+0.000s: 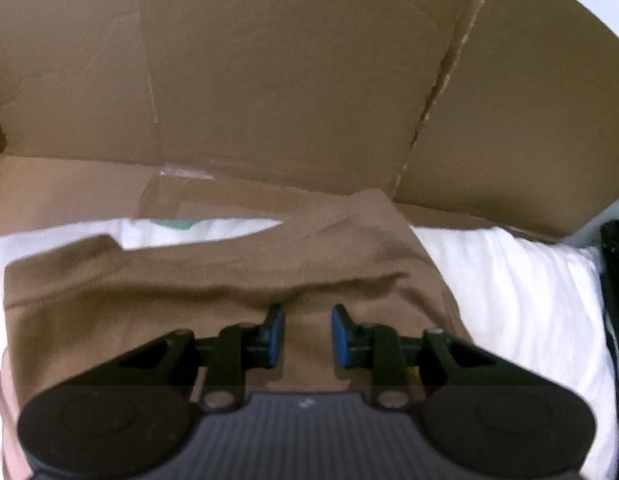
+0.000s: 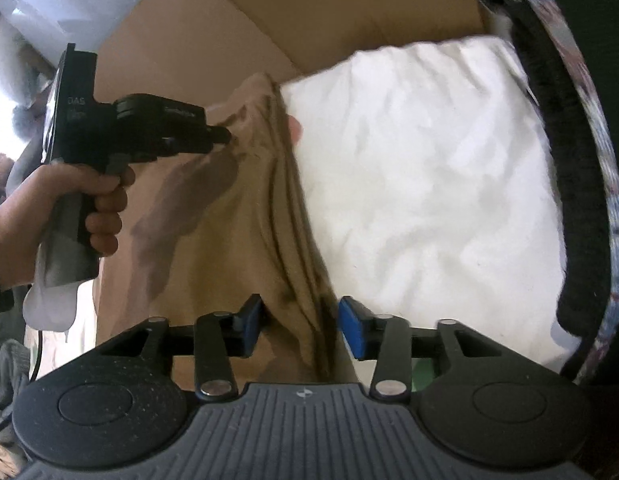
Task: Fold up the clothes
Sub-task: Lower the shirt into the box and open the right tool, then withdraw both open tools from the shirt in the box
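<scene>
A brown garment (image 1: 169, 304) lies spread over a white pillow (image 1: 509, 288). My left gripper (image 1: 307, 314) hovers low over it with its blue pads (image 1: 274, 336) apart and only flat cloth showing in the gap. In the right wrist view the garment (image 2: 213, 240) has a raised lengthwise fold running toward the camera. My right gripper (image 2: 301, 306) straddles that fold, its pads standing clear of the cloth on both sides. A hand (image 2: 101, 200) holds the left gripper (image 2: 225, 136) at the garment's far end, tip against the fabric.
Flattened cardboard (image 1: 289, 80) stands behind the pillow like a wall. In the right wrist view the white pillow (image 2: 421, 168) takes up the right side, bordered by a dark patterned fabric edge (image 2: 549, 140). Grey cloth (image 2: 5, 376) lies at the lower left.
</scene>
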Demonstrator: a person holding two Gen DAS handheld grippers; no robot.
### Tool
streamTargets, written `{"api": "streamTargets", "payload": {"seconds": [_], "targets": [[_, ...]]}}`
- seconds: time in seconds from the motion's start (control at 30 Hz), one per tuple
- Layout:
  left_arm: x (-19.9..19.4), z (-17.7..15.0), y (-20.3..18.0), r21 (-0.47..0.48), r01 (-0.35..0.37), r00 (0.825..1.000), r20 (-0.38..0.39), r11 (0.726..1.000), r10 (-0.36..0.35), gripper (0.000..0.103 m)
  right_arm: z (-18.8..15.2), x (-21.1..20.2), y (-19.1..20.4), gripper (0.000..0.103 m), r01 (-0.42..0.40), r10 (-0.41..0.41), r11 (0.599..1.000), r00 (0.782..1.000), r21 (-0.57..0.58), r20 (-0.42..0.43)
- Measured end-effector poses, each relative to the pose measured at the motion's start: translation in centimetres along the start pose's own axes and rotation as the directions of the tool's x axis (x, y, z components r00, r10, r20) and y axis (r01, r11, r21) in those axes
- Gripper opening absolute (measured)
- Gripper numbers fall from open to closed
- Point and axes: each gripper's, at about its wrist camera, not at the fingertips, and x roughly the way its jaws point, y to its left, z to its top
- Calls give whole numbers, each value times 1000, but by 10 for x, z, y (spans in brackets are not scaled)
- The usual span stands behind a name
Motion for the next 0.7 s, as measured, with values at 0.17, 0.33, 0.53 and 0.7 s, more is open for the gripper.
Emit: {"api": "streamTargets", "payload": {"seconds": [0.17,0.33,0.53,0.7], "targets": [[-1,18,10,-31,-21,1000,4,999,21,23,-2,-3,-11,28,-28,29,997,1000,69,-11],[-19,31,16,2,-10,999,30,1000,10,23,-2,-8,-13,28,-45,46,995,999,93,-13],[-48,38,35,49,-15,1000,26,999,14,23,1,-12,-13,30,-62,62,994,998,94,7],[-66,37,68,19,-39,999,-1,999,39,23,0,-9,-16,31,-70,71,990,997,122,1]]}}
